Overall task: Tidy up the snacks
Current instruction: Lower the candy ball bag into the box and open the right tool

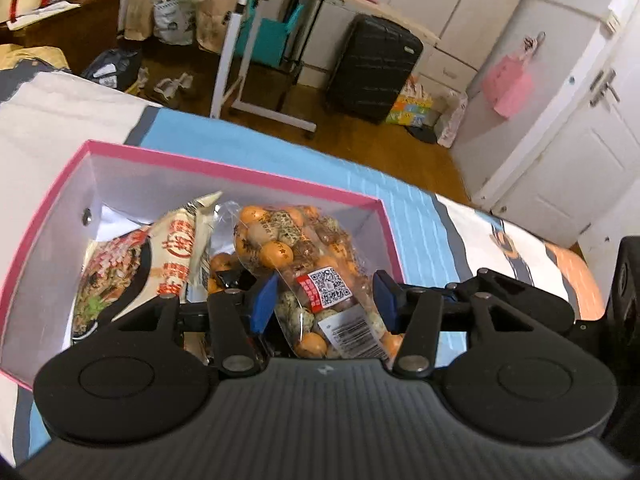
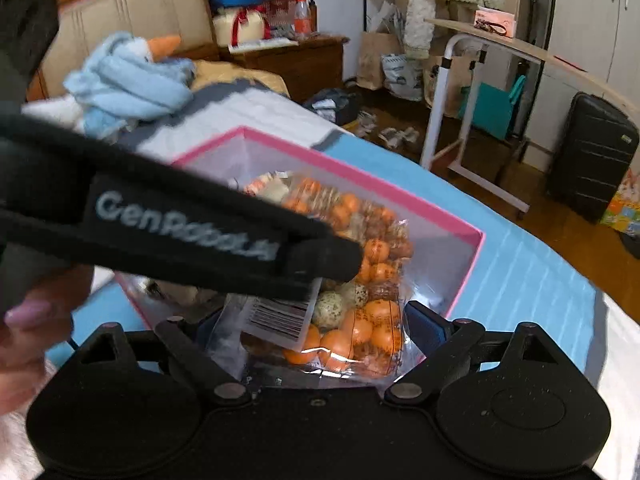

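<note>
Pink-rimmed and white inside, the cardboard box (image 1: 224, 168) is sitting on the bed's blue-striped cover (image 1: 412, 204), with a printed noodle packet (image 1: 168, 256) leaning along its left side. To the right of that packet, the clear bag of orange and speckled candies (image 1: 304, 264) is lying partly inside the box, its labelled end reaching back over the near wall. The left hand-held gripper (image 1: 324, 300) is standing wide apart around that end, blue pads either side and apparently not pressing it. The right hand-held gripper (image 2: 320, 332) is likewise spread wide around the bag's lower end, holding nothing firmly as far as can be told. The risk from here appears to be the slack, slippery film: a shallow pinch could be catching only plastic, letting the heavy candy end slide out or tip over the box rim onto the bed.
</note>
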A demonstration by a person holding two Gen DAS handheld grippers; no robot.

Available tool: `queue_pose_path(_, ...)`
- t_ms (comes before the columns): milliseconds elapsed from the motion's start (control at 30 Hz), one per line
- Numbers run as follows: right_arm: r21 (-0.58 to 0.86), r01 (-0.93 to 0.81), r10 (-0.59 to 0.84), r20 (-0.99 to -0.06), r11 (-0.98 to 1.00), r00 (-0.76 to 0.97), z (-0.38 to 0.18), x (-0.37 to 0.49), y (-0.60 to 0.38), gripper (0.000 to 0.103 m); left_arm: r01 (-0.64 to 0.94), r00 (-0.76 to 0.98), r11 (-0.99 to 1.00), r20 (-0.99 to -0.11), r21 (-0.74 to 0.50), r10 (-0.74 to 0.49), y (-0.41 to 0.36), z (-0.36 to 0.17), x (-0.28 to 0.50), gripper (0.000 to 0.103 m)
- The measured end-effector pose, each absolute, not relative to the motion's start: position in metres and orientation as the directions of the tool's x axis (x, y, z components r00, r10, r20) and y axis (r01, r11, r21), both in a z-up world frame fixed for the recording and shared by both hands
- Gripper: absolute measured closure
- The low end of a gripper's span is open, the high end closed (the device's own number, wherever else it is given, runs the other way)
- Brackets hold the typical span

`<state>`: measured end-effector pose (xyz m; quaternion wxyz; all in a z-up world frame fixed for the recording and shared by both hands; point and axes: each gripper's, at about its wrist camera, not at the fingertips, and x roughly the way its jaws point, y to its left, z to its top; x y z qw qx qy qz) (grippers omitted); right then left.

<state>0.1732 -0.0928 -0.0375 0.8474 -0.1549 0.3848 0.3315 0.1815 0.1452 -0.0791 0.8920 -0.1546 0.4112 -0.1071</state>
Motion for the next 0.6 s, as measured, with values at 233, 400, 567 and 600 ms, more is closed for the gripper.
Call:
queue_pose_path(233,-0.114,-0.677,0.443,-0.675,0.728,0.590,-0.031,0.147,-0.103,0.008,0.075,0.658,0.881,-0.640,-0.468,-0.396,0.165,-0.073,0.173,0.054)
queue_pose_path(400,-0.246,-0.688,0.436,-0.619,0.683,0.654,-0.041,0.117,-0.097,0.011,0.067,0.662,0.899,-0.655,-0.433,-0.364,0.164,-0.074,0.168,0.054)
queue_pose_path(567,-0.106,-0.670,0.473,-0.628,0.735,0.618,-0.036,0.131,-0.105,0.022,0.069,0.648,0.915,-0.680,-0.397,-0.344,0.158,-0.076,0.170,0.054)
queue_pose_path(600,-0.092,-0.670,0.479,-0.627,0.737,0.614,-0.035,0.133,-0.106,0.022,0.071,0.646,0.915,-0.681,-0.396,-0.345,0.158,-0.076,0.169,0.056)
